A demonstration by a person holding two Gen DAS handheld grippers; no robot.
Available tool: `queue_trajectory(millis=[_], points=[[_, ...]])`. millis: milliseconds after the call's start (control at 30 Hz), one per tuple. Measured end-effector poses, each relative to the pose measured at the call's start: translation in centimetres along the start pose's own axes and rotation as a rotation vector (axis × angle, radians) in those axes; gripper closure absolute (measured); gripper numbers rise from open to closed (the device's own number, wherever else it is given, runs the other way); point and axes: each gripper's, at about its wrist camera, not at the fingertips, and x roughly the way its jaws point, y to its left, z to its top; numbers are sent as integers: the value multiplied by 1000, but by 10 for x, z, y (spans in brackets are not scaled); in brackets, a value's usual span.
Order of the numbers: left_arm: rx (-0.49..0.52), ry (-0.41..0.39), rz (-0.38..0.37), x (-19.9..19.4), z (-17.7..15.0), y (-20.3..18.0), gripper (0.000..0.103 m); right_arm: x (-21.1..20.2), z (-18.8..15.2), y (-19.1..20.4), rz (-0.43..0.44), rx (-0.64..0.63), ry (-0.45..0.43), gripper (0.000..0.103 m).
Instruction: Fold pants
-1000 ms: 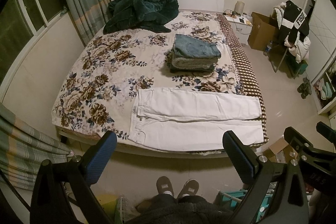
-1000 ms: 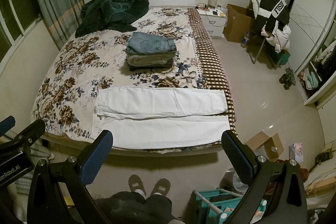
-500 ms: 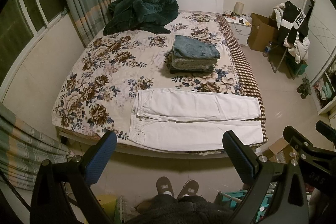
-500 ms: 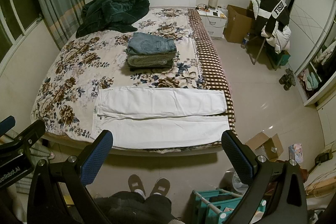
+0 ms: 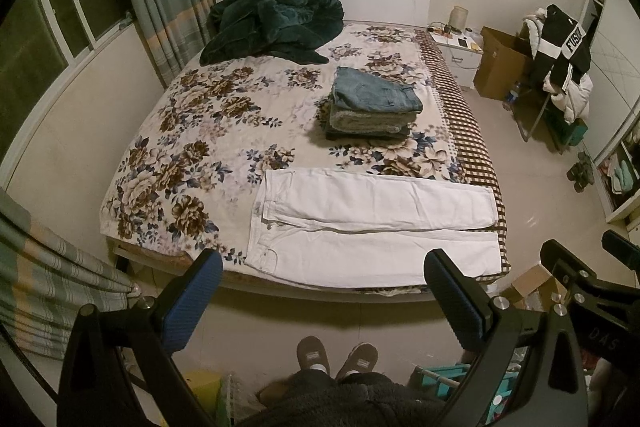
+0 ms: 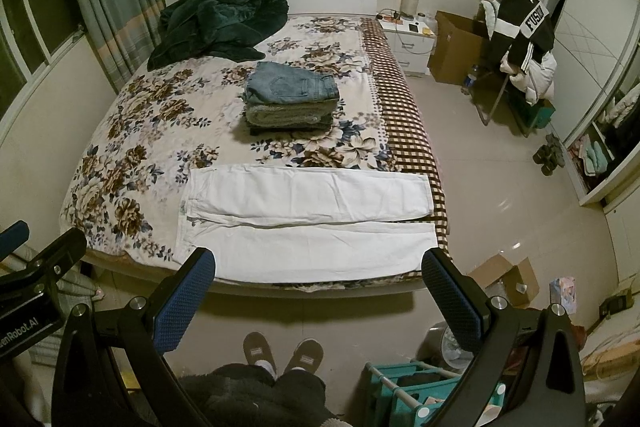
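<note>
White pants (image 5: pixel 372 223) lie flat along the near edge of the floral bed (image 5: pixel 208 131), waist to the left, legs to the right; they also show in the right wrist view (image 6: pixel 308 223). My left gripper (image 5: pixel 320 297) is open and empty, held back from the bed above the floor. My right gripper (image 6: pixel 316 293) is open and empty, also short of the bed edge. The right gripper also shows at the right edge of the left wrist view (image 5: pixel 580 279).
A stack of folded jeans (image 5: pixel 372 107) sits mid-bed. A dark green blanket (image 5: pixel 276 23) is heaped at the headboard. A cardboard box (image 6: pixel 504 279) and a teal rack (image 6: pixel 416 387) stand on the floor at right. My slippered feet (image 5: pixel 336 357) stand below.
Both views have shifted very slightly; the pants and grippers stay as they were.
</note>
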Motion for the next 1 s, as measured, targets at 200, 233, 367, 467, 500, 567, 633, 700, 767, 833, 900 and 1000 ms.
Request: queue_trajectory(millis=[200, 233, 367, 467, 500, 567, 633, 700, 767, 833, 900, 1000], points=[[0, 0, 0, -1, 0, 1, 0, 3, -1, 0, 0, 1, -1, 0], [-2, 1, 1, -2, 1, 1, 0, 3, -2, 0, -1, 1, -1, 0], [-16, 2, 7, 4, 8, -1, 0, 2, -2, 2, 0, 3, 3, 0], [-33, -18, 37, 23, 20, 0, 0, 3, -1, 5, -3, 10, 8, 0], [-43, -23, 50, 35, 20, 0, 0, 6, 0, 5, -4, 17, 11, 0], [-63, -16, 84, 59, 27, 2, 0, 26, 4, -1, -4, 40, 19, 0], [-83, -1, 120, 91, 37, 4, 0, 51, 10, -9, -6, 60, 38, 0], [-92, 24, 139, 117, 44, 5, 0, 75, 16, -13, -16, 79, 54, 0], [-100, 61, 167, 154, 54, 6, 0, 111, 27, -21, -32, 91, 73, 0], [-104, 107, 177, 192, 62, 6, 0, 153, 37, -30, -59, 110, 108, 0], [-100, 160, 202, 231, 66, 4, 0, 190, 46, -35, -60, 135, 146, 0], [-113, 242, 217, 290, 77, 6, 0, 258, 63, -53, -64, 192, 210, 0]])
